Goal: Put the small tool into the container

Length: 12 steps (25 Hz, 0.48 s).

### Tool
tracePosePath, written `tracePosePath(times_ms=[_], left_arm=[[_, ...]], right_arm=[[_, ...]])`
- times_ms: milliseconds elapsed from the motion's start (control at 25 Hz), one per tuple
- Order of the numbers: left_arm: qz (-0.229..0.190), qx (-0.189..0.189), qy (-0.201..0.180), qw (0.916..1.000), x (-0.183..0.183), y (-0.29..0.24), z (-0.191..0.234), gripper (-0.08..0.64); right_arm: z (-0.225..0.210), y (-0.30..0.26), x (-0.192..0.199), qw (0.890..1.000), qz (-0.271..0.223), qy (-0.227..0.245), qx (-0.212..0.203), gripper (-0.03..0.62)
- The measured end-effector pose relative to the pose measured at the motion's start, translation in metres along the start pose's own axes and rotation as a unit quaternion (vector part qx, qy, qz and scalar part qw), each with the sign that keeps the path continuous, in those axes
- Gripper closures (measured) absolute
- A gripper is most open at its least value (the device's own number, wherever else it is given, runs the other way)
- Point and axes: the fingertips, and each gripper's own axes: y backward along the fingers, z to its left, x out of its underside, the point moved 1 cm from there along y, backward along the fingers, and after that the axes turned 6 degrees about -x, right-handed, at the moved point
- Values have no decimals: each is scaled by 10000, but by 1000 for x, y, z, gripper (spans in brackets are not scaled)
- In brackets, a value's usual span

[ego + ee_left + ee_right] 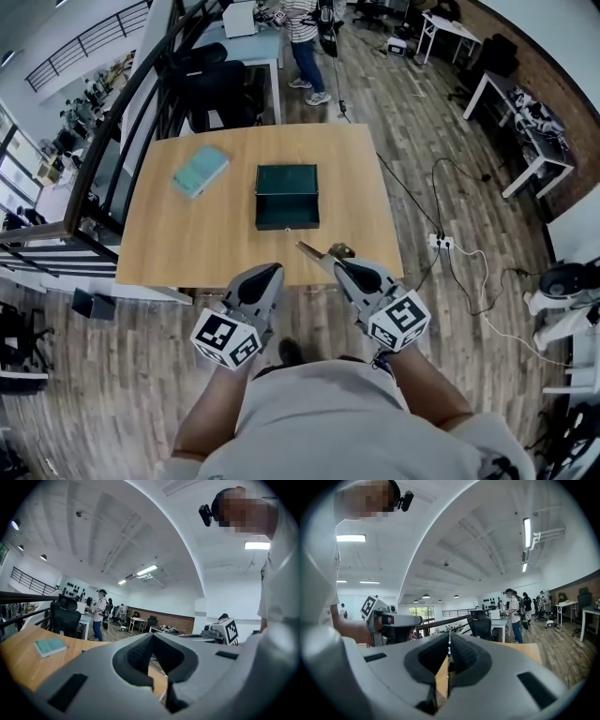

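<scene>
An office bench (216,239) is carrying the open container (287,197) and a teal book (201,171). The right gripper (339,264) jaws are clamping the small tool (314,251), its shape unclear. The left gripper (275,270) jaws are sitting together.

1. The head camera sits high and looks steeply down on the whole table (216,234). The left gripper (272,270) and right gripper (339,266) are close beneath it.
2. Each gripper camera rides low behind its own jaws. It is tilted up across the tabletop towards the far room and ceiling.
3. All three views share the table, the black chair (65,616) and the standing person (98,613).
4. Each gripper view catches the other gripper at its edge.
</scene>
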Motion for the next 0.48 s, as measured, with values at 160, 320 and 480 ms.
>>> tracePosePath(times_ms=[160, 320, 480], left_arm=[[14, 37, 52, 10000, -3, 6, 29, 555], [26, 24, 65, 10000, -6, 8, 52, 555], [66, 22, 99, 9999, -4, 1, 66, 555]], right_arm=[[1, -29, 1, 9999, 45, -59, 81, 571], [6, -52, 1, 9999, 94, -94, 26, 571], [3, -69, 2, 9999, 110, -97, -62, 571]])
